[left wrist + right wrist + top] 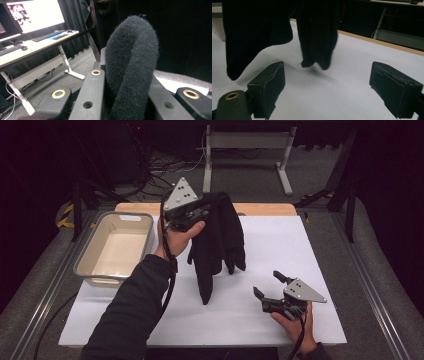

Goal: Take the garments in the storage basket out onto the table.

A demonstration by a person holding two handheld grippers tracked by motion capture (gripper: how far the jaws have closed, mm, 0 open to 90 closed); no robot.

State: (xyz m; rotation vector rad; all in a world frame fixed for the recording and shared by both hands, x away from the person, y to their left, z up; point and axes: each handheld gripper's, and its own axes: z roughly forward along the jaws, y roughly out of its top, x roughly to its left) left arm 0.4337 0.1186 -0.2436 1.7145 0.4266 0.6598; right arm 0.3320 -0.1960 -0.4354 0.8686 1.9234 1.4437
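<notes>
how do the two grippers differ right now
The left gripper is shut on the black knit gloves; the right gripper is open and holds nothing. The left gripper is raised, with the gloves dangling above the white table; the right gripper sits low by the table's near edge. Both have black jaws and a grey three-cornered plate.

**Black grippers, grey plates, dark sleeve**

A dark knitted sleeve (132, 310) is covering the person's left forearm. Each black gripper is wearing a grey three-cornered plate (181, 194) dotted with screws, brass-ringed holes are glinting on the jaw arms, and black cables are trailing back.
</notes>
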